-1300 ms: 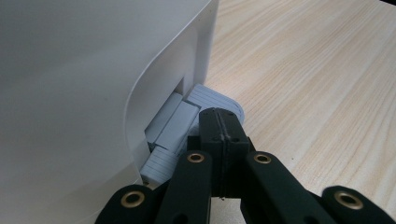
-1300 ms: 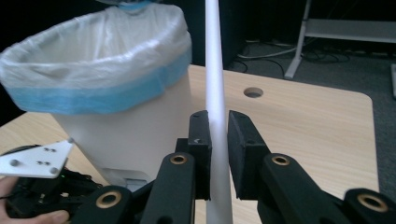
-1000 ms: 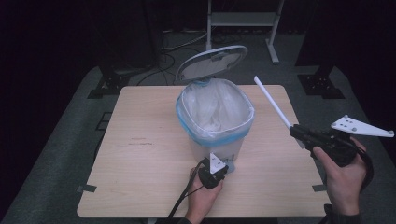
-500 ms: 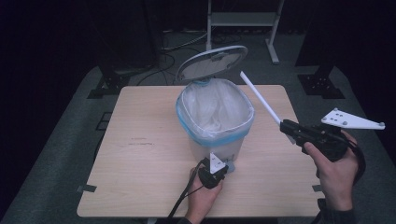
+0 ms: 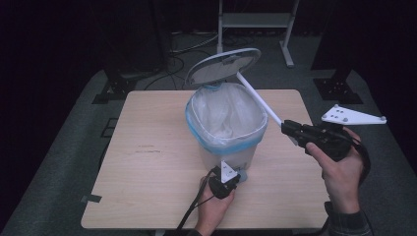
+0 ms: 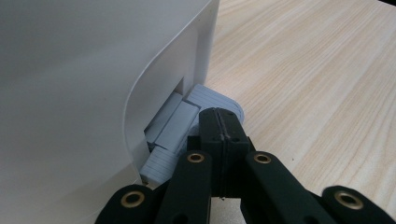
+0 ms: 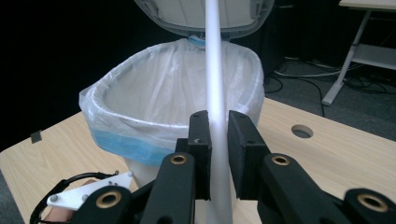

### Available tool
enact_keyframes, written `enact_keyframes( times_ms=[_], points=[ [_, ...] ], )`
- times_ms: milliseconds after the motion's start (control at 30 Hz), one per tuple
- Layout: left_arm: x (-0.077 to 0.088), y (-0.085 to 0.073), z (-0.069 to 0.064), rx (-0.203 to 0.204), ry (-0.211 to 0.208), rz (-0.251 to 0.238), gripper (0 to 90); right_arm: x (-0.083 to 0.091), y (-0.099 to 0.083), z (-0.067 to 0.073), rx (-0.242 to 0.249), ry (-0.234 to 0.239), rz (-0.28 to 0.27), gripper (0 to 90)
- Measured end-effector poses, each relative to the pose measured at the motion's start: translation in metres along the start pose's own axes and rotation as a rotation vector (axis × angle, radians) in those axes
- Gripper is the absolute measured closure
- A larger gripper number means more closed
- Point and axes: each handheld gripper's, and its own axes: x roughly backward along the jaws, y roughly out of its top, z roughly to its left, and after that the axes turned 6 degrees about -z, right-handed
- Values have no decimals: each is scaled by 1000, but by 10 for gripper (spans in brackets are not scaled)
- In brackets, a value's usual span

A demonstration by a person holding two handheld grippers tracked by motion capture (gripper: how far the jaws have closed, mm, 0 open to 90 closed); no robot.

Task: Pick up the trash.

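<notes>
White stick poised over the lined bin

The long white stick [image 5: 259, 99] (thin, straight, plain) slants above the bin [image 5: 226, 129] on the table [image 5: 147, 167], its lid [image 5: 223, 64] raised; the right gripper [image 5: 289, 127] clamps it. The left gripper [image 6: 219, 122], jaws pressed together, sits on the grey pedal [image 6: 175, 135].

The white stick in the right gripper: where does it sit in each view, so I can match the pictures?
High view: the white stick runs from the right gripper up-left over the bin's far-right rim toward the raised lid.
Right gripper view: the stick rises at centre, clamped between the two black jaws.
Left gripper view: not in it.
Shared landmark: the white bin with its liner; its wall.
</notes>
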Motion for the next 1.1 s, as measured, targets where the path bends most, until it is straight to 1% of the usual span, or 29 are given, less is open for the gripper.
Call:
enact_keyframes(
  times_ms=[300,467,800,833,867,900,933,1000,1100],
  points=[
    [0,0,0,-2,1,2,900,-14,8,5,14,20,15,792],
    [0,0,0,-2,1,2,900,-20,12,7,11,23,23,792],
    [0,0,0,-2,1,2,900,-26,14,8,9,30,22,787],
    [0,0,0,-2,1,2,900,-26,14,8,8,29,18,767],
    [0,0,0,-2,1,2,900,-26,14,8,8,29,18,767],
    [0,0,0,-2,1,1,900,-26,15,7,1,16,-9,621],
    [0,0,0,-2,1,1,900,-25,15,7,-2,12,-24,582],
    [0,0,0,-2,2,2,900,-25,15,6,-9,10,-36,566],
    [0,0,0,-2,2,2,900,-25,15,6,-12,18,-34,564]
  ],
)
